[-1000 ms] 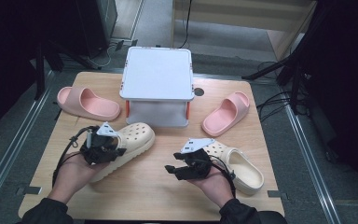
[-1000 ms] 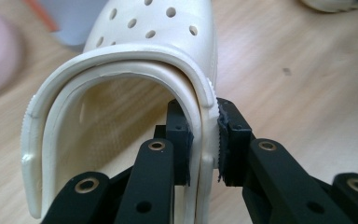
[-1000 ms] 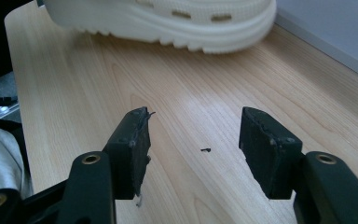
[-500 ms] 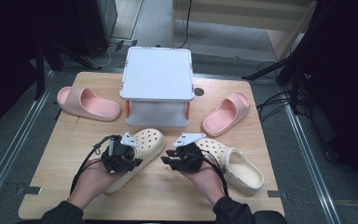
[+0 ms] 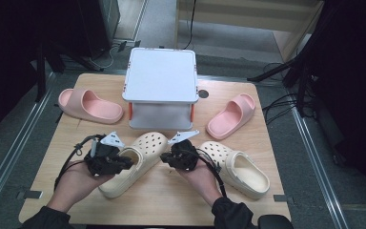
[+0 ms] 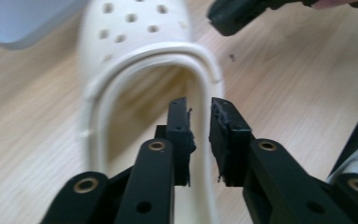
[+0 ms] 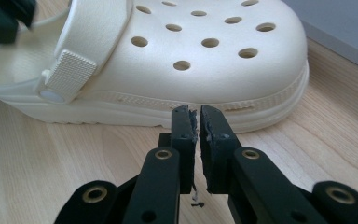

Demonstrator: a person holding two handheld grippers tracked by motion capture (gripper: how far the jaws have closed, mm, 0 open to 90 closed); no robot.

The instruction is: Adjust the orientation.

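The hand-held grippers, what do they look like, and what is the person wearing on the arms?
Each hand-held gripper, left and right, is black, with a grey three-cornered plate on top and a black cable trailing back. In the gripper views, the two flat jaws have rough, frayed pads and brass-coloured pivot rings. The sleeves are dark.

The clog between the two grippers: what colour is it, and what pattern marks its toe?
Cream clog, toe dotted with round holes; clearest in the right gripper view.

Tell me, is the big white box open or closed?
Closed: the white plastic box has its flat lid sitting level on top, covering it fully.
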